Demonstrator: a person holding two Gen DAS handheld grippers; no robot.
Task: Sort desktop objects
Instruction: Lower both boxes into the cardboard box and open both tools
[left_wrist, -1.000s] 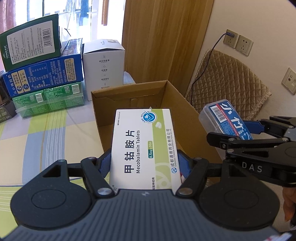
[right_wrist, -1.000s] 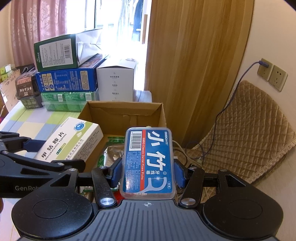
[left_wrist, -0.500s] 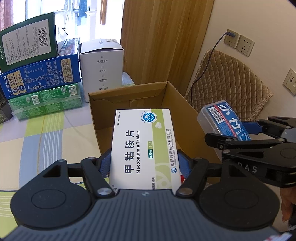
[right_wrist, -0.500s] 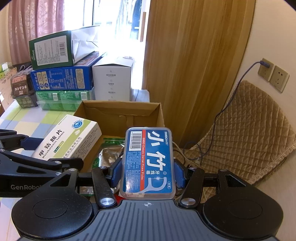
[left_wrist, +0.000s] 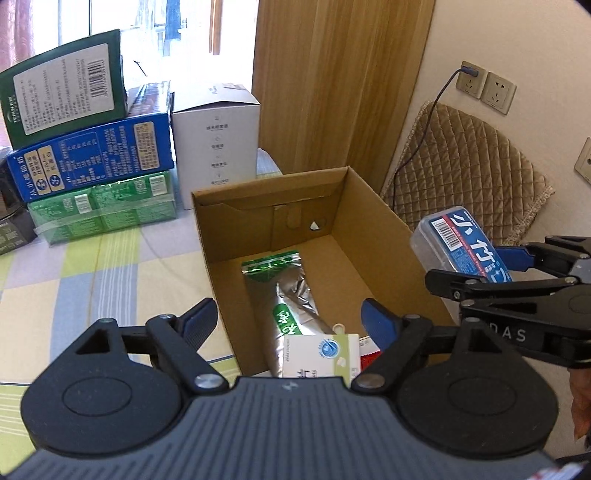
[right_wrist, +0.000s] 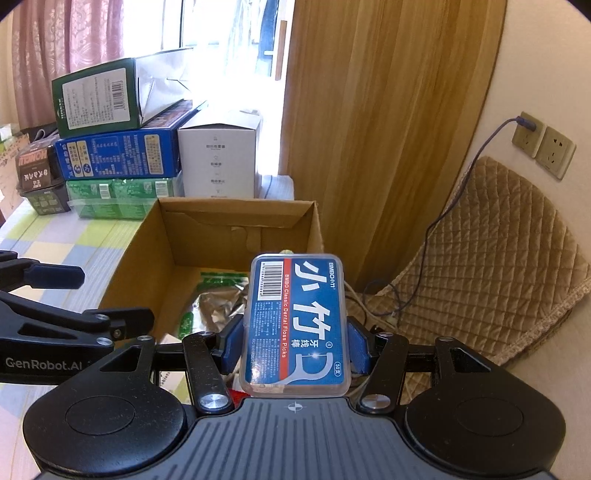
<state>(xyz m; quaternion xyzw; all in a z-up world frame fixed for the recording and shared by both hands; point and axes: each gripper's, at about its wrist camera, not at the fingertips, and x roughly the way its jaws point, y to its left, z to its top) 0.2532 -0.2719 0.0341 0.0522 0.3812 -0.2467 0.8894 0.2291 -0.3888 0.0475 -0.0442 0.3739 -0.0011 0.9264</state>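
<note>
My left gripper (left_wrist: 286, 319) is open and empty above the near end of an open cardboard box (left_wrist: 373, 221). The white and green tablet box (left_wrist: 319, 356) lies inside the cardboard box below it, beside a silver and green foil pouch (left_wrist: 291, 291). My right gripper (right_wrist: 293, 341) is shut on a blue dental floss pick case (right_wrist: 295, 325), held above the cardboard box's (right_wrist: 133, 258) right side. The case also shows in the left wrist view (left_wrist: 461, 243). The left gripper's fingers (right_wrist: 55, 277) show at the left of the right wrist view.
Stacked green and blue cartons (left_wrist: 92, 158) and a white carton (left_wrist: 216, 140) stand behind the cardboard box on a checked tablecloth (left_wrist: 92, 277). A quilted cushion (right_wrist: 498, 258), wall sockets (right_wrist: 543, 147) and a cable are on the right. A wooden panel (left_wrist: 340, 81) stands behind.
My left gripper has opened and the tablet box has dropped into the cardboard box. The right gripper still holds the floss case, little moved.
</note>
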